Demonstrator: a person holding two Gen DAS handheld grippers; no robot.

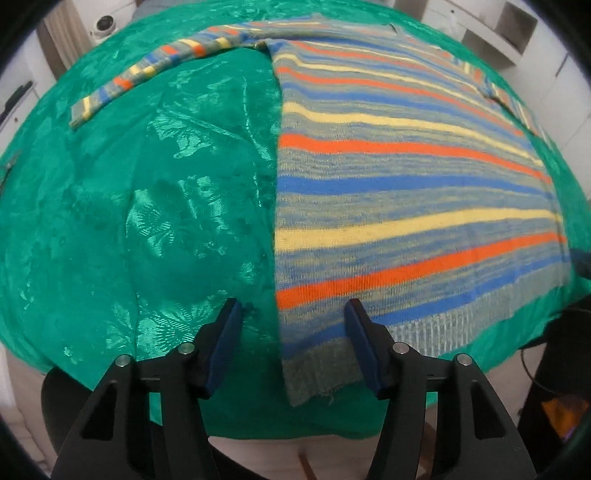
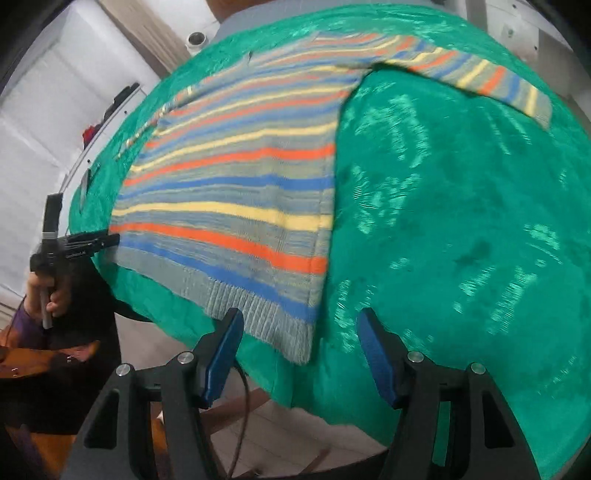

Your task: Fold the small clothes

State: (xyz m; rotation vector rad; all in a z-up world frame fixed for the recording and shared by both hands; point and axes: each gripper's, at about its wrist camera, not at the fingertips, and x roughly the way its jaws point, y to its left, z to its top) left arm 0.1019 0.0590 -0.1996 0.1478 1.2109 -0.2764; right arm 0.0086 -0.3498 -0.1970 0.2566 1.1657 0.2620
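A small striped sweater (image 1: 406,192) in grey, blue, orange and yellow lies flat on a green cloth-covered table (image 1: 129,221). One sleeve (image 1: 155,74) stretches out to the left. My left gripper (image 1: 291,314) is open, its jaws either side of the sweater's lower left hem corner. In the right wrist view the sweater (image 2: 240,192) lies with its other sleeve (image 2: 487,81) stretched right. My right gripper (image 2: 299,325) is open around the lower right hem corner. The left gripper (image 2: 103,240) shows there at the sweater's far hem edge.
The table's front edge (image 2: 332,406) hangs just below both grippers, with floor beneath. White cabinets (image 2: 55,110) stand behind the table. A white shelf unit (image 1: 498,33) is at the far right. A dark cable (image 2: 243,406) hangs below the table.
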